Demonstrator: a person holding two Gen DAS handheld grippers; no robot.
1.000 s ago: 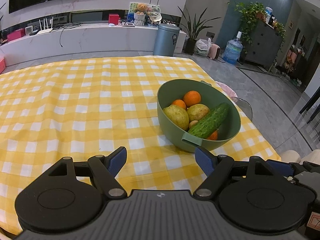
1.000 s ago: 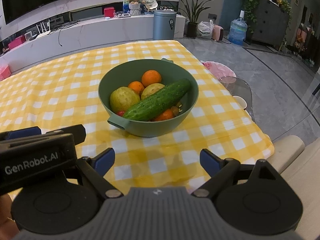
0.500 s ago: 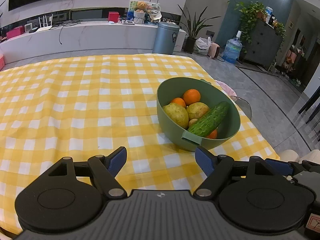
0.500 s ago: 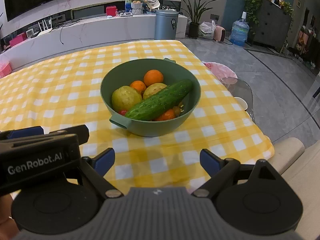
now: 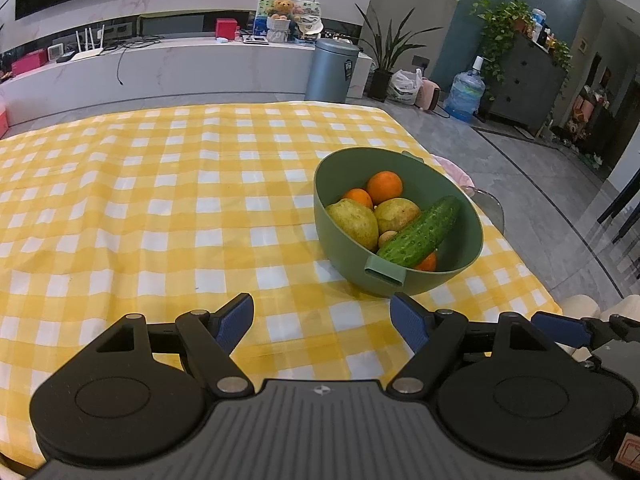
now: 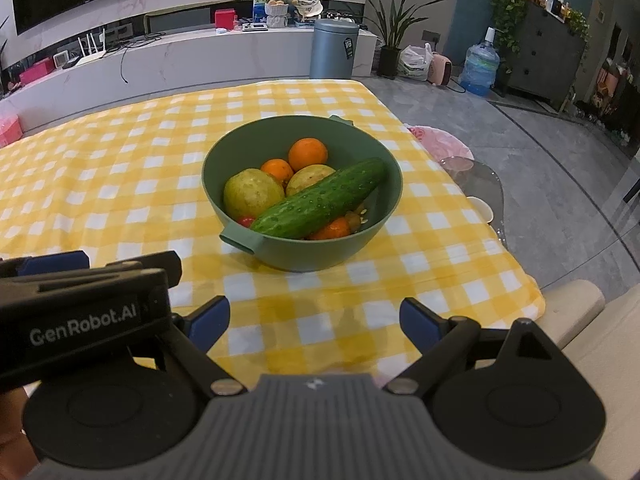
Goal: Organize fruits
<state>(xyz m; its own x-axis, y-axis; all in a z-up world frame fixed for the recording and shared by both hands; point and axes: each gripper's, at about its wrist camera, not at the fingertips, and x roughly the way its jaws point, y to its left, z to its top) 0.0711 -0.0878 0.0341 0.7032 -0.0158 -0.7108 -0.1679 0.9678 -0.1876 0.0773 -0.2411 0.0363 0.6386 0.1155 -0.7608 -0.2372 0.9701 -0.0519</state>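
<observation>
Fruits all sit in the green bowl [image 6: 240, 168] near the right edge of our checked tablecloth [image 5: 160, 208].
Oranges [image 6: 308, 154], pears [image 6: 252, 194] and the cucumber [image 6: 320, 200] haven't stirred over the last second; only our view has drifted slightly. Left gripper [image 5: 322, 316] and right gripper [image 6: 314, 318] hover short of the bowl, jaws spread, holding nothing. That fits fruit gathered, or about to be sorted out.
</observation>
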